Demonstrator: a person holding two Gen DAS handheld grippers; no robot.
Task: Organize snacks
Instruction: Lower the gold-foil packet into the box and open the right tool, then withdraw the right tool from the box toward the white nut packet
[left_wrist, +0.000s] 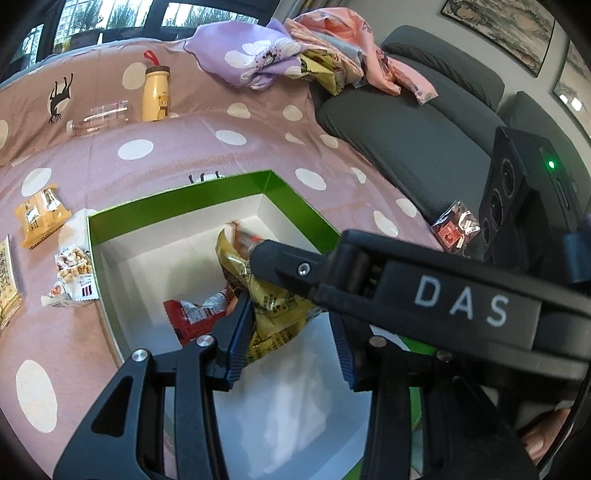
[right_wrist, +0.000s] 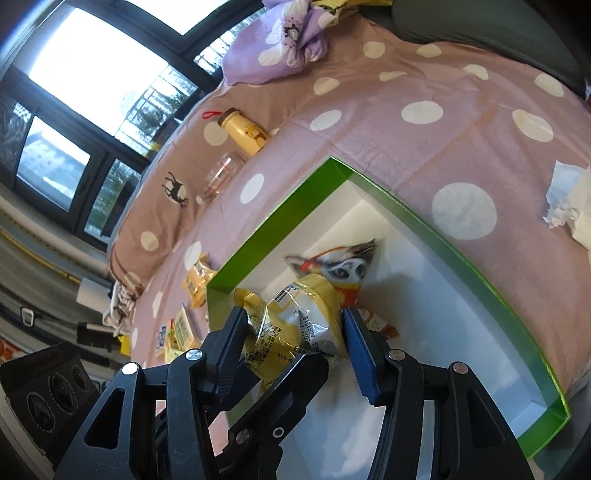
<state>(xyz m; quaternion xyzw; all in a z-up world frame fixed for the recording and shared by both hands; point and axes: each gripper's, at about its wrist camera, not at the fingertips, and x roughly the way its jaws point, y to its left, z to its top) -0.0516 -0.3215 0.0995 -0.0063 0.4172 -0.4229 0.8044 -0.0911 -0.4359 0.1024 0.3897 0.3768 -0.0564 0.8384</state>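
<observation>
While the green box (left_wrist: 177, 206) already holds a few packets, the task looks roughly mid-way: several snacks lie outside on the dotted bedspread (left_wrist: 166, 147). Inside the white interior sit a red packet (left_wrist: 192, 317) and an animal-face packet (right_wrist: 340, 269) against the far wall. Left to collect, judging by the scene: an orange-yellow packet (left_wrist: 40, 218), a nut packet (left_wrist: 75, 266) beside the box wall, a pale packet (left_wrist: 7, 280) at the left edge, and a dark red packet (left_wrist: 456, 229) on the grey sofa cushion.

A yellow crinkled snack bag (right_wrist: 295, 325), clear-windowed with printed text, hangs over the box interior. Both tools hold it: right gripper (right_wrist: 295, 332) pinches it across its width, and left gripper (left_wrist: 291, 332) also clamps its lower part, though the right tool's finger partly hides that side. Not yet released.
</observation>
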